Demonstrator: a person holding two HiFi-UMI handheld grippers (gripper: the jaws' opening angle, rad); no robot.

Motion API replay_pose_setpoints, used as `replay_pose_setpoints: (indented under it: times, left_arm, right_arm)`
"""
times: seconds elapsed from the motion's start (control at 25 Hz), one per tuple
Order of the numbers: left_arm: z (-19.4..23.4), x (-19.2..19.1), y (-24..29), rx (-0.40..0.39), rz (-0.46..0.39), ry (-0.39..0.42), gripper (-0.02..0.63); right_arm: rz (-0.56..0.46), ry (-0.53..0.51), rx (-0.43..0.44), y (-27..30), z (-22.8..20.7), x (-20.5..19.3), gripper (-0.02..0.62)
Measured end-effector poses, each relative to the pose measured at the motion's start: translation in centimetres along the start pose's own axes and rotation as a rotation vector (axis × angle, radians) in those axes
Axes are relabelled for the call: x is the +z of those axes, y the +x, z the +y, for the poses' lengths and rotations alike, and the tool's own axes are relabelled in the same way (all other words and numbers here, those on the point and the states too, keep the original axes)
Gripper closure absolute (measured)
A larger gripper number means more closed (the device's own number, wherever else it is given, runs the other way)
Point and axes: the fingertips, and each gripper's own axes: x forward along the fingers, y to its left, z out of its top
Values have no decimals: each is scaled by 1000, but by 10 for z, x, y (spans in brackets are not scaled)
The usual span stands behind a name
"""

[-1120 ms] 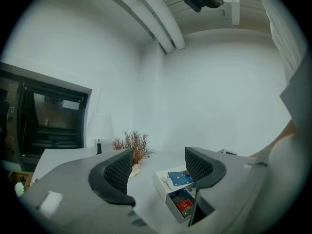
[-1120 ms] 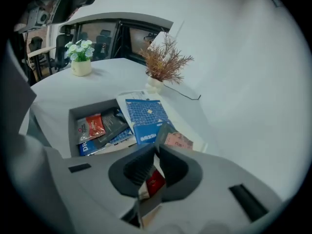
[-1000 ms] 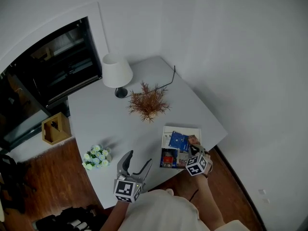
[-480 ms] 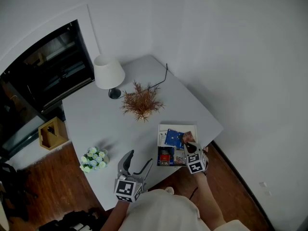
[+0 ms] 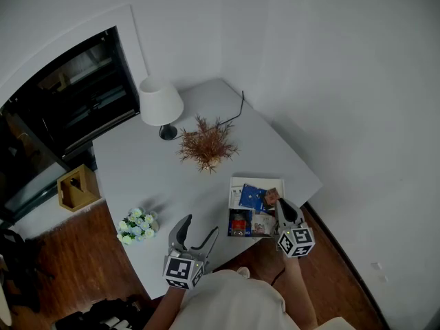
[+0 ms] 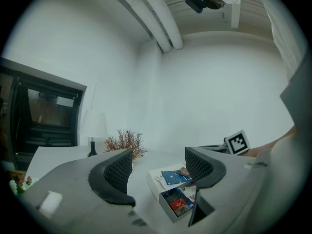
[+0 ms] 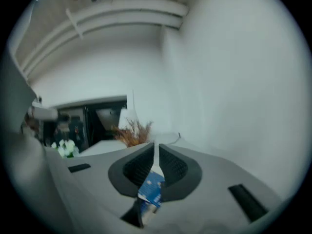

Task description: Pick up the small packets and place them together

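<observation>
While the left gripper hangs where it was over the near edge of the bench, its fingers released and wide apart with nothing between them, the right gripper now sits further back toward the person. Half a second ago its marker cube lay over the near corner of the white tray; now it is out past the bench edge. Its fingers stay clenched on a small blue packet, which hangs below the pads in the right gripper view. The head view hides that packet behind the gripper.

On the tray lie another blue packet and a brownish packet just beside it, with a red packet in the nearer section, whether a compartment or a separate box I cannot tell.

The pull-back suggests one packet is lifted clear and in carry — the gathering is under way, not finished. The grip takes only the packet's upper edge, so a quick swing could let it slip.
</observation>
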Motion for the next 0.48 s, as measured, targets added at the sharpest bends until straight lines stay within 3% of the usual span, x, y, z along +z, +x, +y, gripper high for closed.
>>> replay_pose_setpoints:
  times: [0.08,0.16,0.24,0.32,0.36,0.48]
  left_arm:
    - [0,0,1,-4,0,0,279]
    - [0,0,2,-10,0,-2,279]
    - [-2,0,5,-21,-3,-9,279]
    - [-5,1,9,-35,-7,-14,279]
    - [-7,2,10,-42,-9,-14,279]
    - [-13,6,13,-60,-16,-14,279]
  right_arm:
    - [-226,163,56,-28,7,54,551]
    - [-453,288,50,-62,-2,102,551]
    - [-576,342,21,-86,-15,131,551]
    - [-609,330,46,-99,-18,146,555]
    - [-609,319,114,-103,-12,152,560]
    - [-691,355,448,-122,17,171,592]
